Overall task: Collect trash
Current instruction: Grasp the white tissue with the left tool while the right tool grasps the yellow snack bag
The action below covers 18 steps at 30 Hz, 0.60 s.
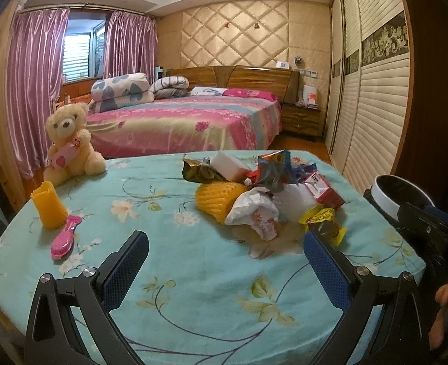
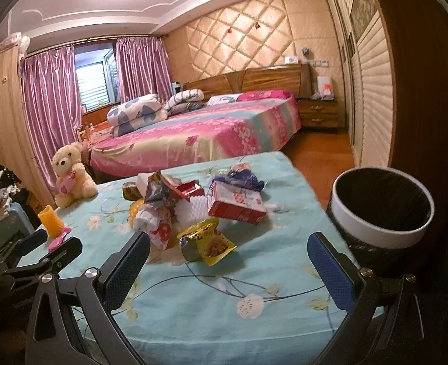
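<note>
Hovering low over the floral table cover point(image 1: 193, 304), my left gripper point(image 1: 225, 251) has its fingers spread wide and holds nothing, level with the near edge. My right gripper point(image 2: 228, 251), likewise wide and unladen, points at the trash pile point(image 2: 193, 203); a yellow snack wrapper point(image 2: 207, 240) lies nearest it. The white-rimmed bin point(image 2: 379, 213) stands just beside the table's right edge

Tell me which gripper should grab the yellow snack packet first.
Right. The right gripper is open with the yellow snack packet lying just ahead between its fingers, and the bin beside it. The left gripper points left of it.
</note>
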{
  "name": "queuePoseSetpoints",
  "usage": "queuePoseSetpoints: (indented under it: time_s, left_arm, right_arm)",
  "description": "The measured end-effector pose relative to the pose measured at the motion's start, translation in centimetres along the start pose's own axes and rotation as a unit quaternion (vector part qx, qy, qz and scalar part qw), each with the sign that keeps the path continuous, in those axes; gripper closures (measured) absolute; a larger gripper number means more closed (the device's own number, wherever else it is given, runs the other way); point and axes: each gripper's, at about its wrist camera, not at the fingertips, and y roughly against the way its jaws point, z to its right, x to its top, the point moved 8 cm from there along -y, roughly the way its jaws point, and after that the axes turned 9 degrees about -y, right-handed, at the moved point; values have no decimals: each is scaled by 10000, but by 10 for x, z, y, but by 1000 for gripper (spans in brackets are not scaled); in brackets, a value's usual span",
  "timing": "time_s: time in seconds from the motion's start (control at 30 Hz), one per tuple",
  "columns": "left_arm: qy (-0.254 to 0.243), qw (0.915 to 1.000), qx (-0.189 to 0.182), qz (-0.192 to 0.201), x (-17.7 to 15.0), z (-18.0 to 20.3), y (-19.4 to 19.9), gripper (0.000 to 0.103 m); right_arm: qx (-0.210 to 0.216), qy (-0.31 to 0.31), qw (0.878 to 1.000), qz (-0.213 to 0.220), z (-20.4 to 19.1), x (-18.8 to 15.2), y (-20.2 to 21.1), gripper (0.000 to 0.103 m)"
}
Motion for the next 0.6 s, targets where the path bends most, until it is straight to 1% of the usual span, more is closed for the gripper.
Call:
queuePoseSetpoints:
  time_s: [0.2, 0.37, 0.43, 0.6]
  left_arm:
    - [0, 9996, -131, -244, -1, 0, -29, 7]
    - [-16, 9987, -236, -441, 2, 3, -57, 11]
    - [-12, 9981, -285, -548, 3, 5, -69, 13]
    - [36, 9961, -445, -755, 4, 10, -92, 15]
  right_arm:
    - [191, -192, 9992, -310, 8, -6, -18, 0]
    - [215, -359, 9971, -630, 19, -13, -39, 0]
    - [249, -374, 9962, -747, 19, -15, -47, 2]
    - [333, -368, 9933, -1045, 17, -20, -67, 11]
